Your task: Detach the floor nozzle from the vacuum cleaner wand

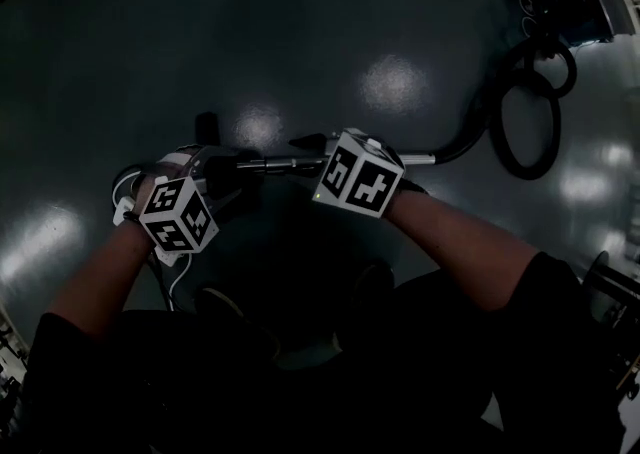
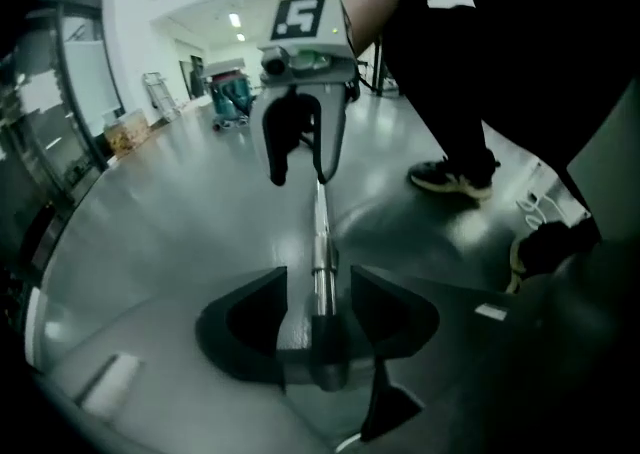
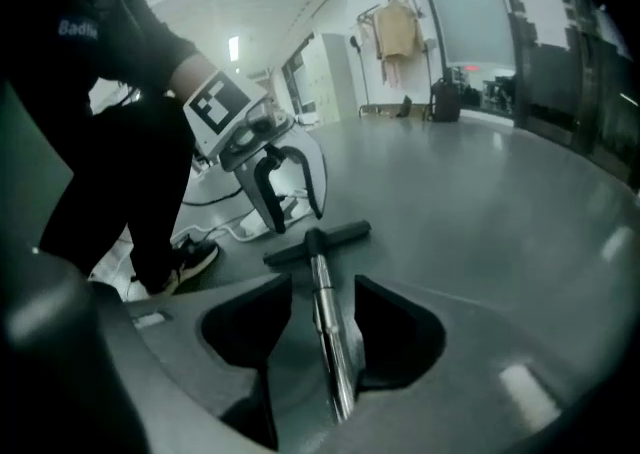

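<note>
Wand (image 2: 321,242) between parted jaws of left hand-held gripper (image 2: 318,277) and right hand-held gripper (image 3: 322,284); floor nozzle (image 3: 340,234) dim.

Tongs (image 3: 322,290) spread astride wand (image 3: 337,362), floor nozzle (image 3: 343,234) ahead

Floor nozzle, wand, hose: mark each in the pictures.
floor nozzle (image 3: 340,235), right gripper view, on its black crossbar.
wand (image 3: 328,327), right gripper view, on the chrome tube.
hose (image 1: 472,142), head view, on the bend by the wand.
</note>
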The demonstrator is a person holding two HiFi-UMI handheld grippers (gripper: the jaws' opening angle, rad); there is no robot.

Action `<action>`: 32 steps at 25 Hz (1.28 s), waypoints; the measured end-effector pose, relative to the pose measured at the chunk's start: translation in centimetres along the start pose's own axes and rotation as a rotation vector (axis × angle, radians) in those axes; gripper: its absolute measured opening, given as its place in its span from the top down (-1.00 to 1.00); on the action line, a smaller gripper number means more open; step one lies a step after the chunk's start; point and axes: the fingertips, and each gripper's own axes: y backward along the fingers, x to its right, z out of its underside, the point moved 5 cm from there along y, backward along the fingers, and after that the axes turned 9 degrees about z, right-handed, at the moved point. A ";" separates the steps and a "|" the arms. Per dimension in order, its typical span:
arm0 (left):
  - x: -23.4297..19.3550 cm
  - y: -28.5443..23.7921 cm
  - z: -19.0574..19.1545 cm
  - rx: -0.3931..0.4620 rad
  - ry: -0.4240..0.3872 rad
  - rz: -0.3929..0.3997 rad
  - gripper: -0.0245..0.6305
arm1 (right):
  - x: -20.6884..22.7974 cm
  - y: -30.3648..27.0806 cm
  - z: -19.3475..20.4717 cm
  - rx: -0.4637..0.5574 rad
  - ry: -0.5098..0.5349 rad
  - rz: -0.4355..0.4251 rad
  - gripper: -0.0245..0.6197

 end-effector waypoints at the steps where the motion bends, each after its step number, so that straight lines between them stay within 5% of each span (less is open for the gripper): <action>1: 0.2 -1.1 1.1 -0.044 -0.025 0.010 0.29 | -0.4 -0.9 0.8 -0.041 0.046 -0.005 0.33; 6: 0.1 -5.2 4.8 -0.166 -0.044 0.026 0.16 | -1.9 -6.0 5.7 -0.254 0.299 -0.008 0.21; 12: 0.3 -8.9 8.5 -0.322 -0.165 0.012 0.13 | -1.7 -12.3 9.7 -0.371 0.461 0.129 0.13; 18: -0.4 -10.8 9.8 -0.364 -0.166 -0.016 0.24 | -1.9 -14.3 12.1 -0.384 0.460 0.181 0.14; 24: -0.6 -11.0 10.0 -0.349 -0.127 -0.032 0.37 | -1.3 -14.2 11.6 -0.352 0.417 0.209 0.44; 27: -0.6 -10.3 9.7 -0.359 -0.101 0.017 0.37 | -1.4 -13.9 11.3 -0.349 0.379 0.159 0.46; 32: -1.3 -8.7 10.0 -0.452 -0.224 -0.010 0.34 | -1.4 -12.8 9.4 -0.304 0.210 0.000 0.46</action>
